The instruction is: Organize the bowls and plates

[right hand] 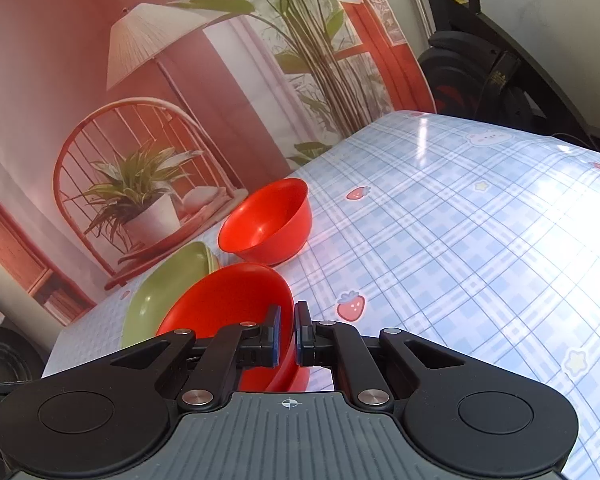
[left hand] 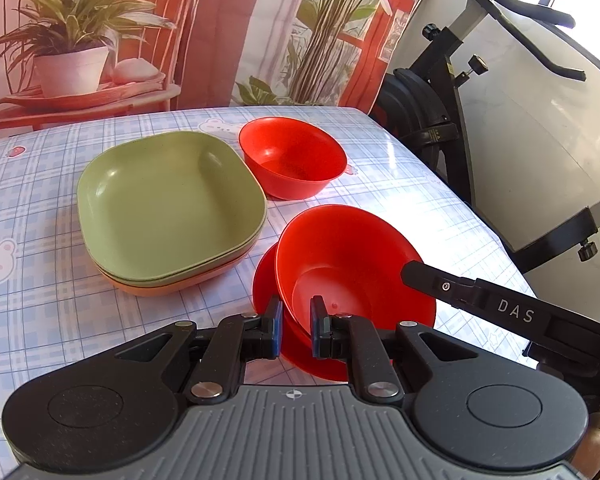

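A red bowl (left hand: pixel 340 256) is tilted over a second red bowl (left hand: pixel 264 280) near the table's front right. My left gripper (left hand: pixel 296 324) straddles the near rim, its pads either side of the wall, with a gap showing. My right gripper (right hand: pixel 286 334) is shut on the bowl's right rim (right hand: pixel 236 300); its finger (left hand: pixel 480 300) shows in the left wrist view. A third red bowl (left hand: pixel 292 158) stands behind and also shows in the right wrist view (right hand: pixel 266 222). Green square plates (left hand: pixel 168 200) are stacked on an orange one (left hand: pixel 160 286).
The table has a blue plaid cloth (left hand: pixel 40 320) with bears and strawberries. A printed backdrop (left hand: pixel 140 32) hangs behind it. An exercise bike (left hand: pixel 480 80) stands past the table's right edge.
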`<state>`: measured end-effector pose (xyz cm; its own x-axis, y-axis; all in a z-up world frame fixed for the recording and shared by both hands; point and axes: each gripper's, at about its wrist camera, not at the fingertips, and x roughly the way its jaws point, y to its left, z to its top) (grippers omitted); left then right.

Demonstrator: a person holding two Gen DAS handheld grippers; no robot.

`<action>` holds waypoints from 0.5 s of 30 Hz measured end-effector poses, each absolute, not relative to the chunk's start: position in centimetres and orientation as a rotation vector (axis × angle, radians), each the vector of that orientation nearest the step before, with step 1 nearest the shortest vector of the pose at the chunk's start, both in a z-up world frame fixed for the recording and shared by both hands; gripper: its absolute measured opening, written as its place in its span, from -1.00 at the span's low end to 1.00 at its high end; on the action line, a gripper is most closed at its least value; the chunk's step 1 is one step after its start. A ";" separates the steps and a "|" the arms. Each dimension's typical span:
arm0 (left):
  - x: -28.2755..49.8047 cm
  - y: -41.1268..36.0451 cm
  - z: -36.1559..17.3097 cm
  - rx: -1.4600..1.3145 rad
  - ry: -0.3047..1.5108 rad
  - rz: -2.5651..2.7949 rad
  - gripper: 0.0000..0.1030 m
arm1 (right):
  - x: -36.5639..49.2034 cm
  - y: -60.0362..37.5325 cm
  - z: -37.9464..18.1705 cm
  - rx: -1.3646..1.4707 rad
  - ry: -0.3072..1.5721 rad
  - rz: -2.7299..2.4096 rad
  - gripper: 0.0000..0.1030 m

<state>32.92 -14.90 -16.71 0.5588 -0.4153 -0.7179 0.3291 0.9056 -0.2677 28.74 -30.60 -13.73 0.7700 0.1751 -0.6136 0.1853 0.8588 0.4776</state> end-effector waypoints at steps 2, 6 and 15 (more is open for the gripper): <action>32.9 -14.9 -16.7 -0.105 0.874 -0.435 -0.72 | 28.8 -30.7 -13.9 0.554 0.705 -0.002 -0.86; 32.9 -15.0 -16.9 -0.112 0.885 -0.428 -0.72 | 28.8 -30.6 -14.2 0.554 0.709 -0.004 -0.86; 32.9 -15.2 -17.1 -0.111 0.881 -0.420 -0.72 | 28.8 -30.5 -14.3 0.546 0.704 -0.002 -0.86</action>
<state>32.91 -15.24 -17.09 0.5609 -0.4004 -0.7246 0.3102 0.9131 -0.2645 28.80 -30.53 -14.32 0.7680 0.1784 -0.6150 0.1814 0.8604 0.4762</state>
